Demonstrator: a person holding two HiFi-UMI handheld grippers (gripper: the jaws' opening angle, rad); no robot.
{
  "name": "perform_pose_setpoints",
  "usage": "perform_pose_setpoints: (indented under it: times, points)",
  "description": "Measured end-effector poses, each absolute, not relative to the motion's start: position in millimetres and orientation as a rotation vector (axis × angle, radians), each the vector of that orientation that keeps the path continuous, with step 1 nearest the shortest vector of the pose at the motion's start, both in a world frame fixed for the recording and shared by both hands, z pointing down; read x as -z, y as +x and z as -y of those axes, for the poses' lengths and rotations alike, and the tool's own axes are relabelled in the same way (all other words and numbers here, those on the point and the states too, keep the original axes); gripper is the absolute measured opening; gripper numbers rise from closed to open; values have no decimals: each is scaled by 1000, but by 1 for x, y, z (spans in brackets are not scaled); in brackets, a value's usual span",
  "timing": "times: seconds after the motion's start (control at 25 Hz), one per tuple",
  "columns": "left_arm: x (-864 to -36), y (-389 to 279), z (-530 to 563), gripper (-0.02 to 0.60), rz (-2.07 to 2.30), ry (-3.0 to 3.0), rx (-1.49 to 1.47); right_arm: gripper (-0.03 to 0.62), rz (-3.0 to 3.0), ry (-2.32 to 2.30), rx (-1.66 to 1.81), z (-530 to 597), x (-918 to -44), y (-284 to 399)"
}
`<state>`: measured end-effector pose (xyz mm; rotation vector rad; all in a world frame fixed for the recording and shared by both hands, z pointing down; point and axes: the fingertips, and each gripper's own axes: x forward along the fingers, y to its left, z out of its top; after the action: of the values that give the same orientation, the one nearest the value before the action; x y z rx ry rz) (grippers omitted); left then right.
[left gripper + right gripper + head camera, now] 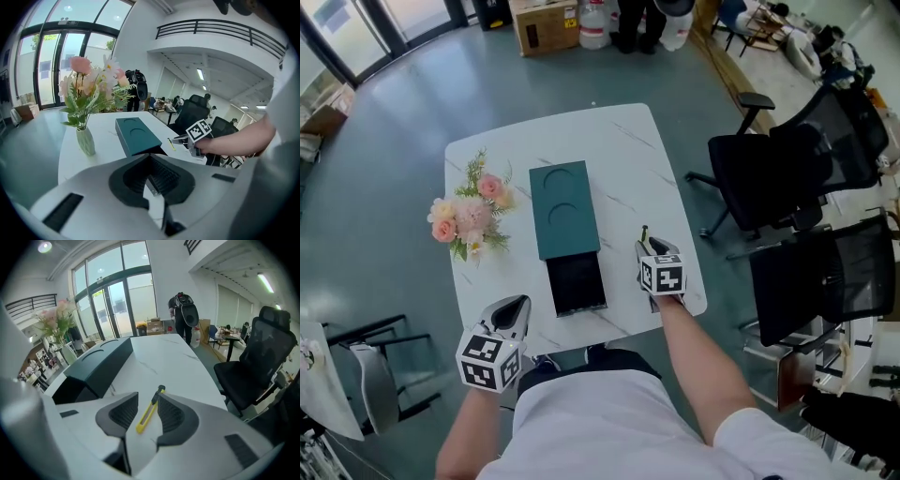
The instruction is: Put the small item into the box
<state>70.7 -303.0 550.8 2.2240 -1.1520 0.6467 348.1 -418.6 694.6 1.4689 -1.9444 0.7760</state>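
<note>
A yellow utility knife lies on the white marble table, right of a dark green box. The box's lid is slid back, so its black inside shows at the near end. My right gripper is open and low over the table, with the knife between its jaws and the pads not touching it. In the head view this gripper sits at the table's right edge with the knife at its tip. My left gripper is at the near left edge, jaws together and empty.
A vase of pink flowers stands on the table left of the box. Black office chairs stand close on the right. A cardboard carton and people are on the floor beyond the table.
</note>
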Motion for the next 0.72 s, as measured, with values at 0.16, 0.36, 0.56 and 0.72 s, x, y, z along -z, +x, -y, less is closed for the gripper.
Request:
perform_pose_setpoints:
  times: [0.16, 0.36, 0.56, 0.72]
  points:
    - [-552, 69, 304, 12, 1190, 2196, -644, 144, 1904, 1451, -791, 435, -712, 349]
    - [-553, 66, 301, 12, 1220, 2165, -640, 144, 1859, 1434, -812, 436, -725, 350]
    - [-555, 60, 299, 12, 1242, 2148, -634, 124, 1844, 1422, -787, 436, -727, 352]
    - [-554, 59, 294, 12, 1244, 2143, -629, 120, 1840, 1434, -809, 433, -726, 355]
